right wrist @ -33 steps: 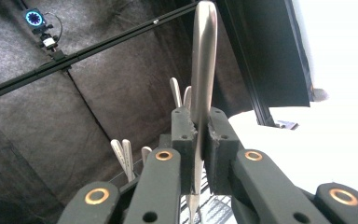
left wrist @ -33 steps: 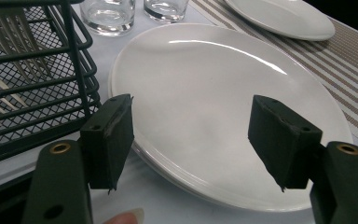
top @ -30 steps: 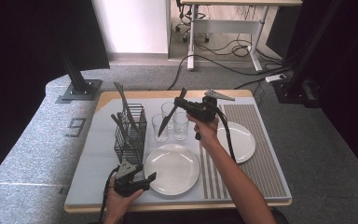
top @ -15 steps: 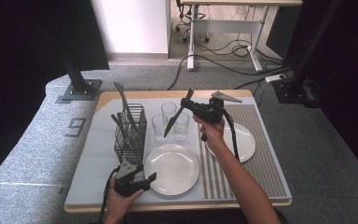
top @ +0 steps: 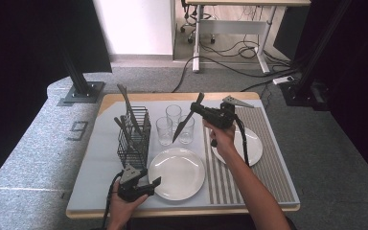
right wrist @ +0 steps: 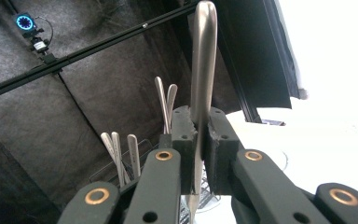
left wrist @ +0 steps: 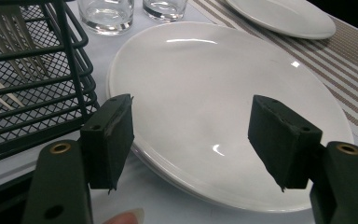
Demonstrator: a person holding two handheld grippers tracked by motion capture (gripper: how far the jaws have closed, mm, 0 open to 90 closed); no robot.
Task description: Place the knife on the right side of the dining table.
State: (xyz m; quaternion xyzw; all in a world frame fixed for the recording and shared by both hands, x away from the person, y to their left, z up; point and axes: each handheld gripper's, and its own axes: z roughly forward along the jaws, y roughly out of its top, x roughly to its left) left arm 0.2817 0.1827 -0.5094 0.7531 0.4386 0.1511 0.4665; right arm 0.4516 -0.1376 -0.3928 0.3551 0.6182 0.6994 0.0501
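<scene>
R gripper [top: 197,109] pinches a knife [top: 186,119] mid-shaft w/ jaws clamped, blade hanging down-left over the glasses [top: 174,125]. L gripper [top: 141,184] sits spread at the near plate [top: 178,172] rim. I'd lift clear of glass rims, level the blade, then lower beside a plate.

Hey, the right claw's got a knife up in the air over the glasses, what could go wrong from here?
1. The slim silver table knife, clamped in the right claw, hangs blade-down over the three clear drinking glasses; a low swing might knock one over.
2. The pads pinch only a narrow strip of handle, so the knife could twist or slip.
3. The open left claw hovers at the round white plate and might nudge it.
</scene>
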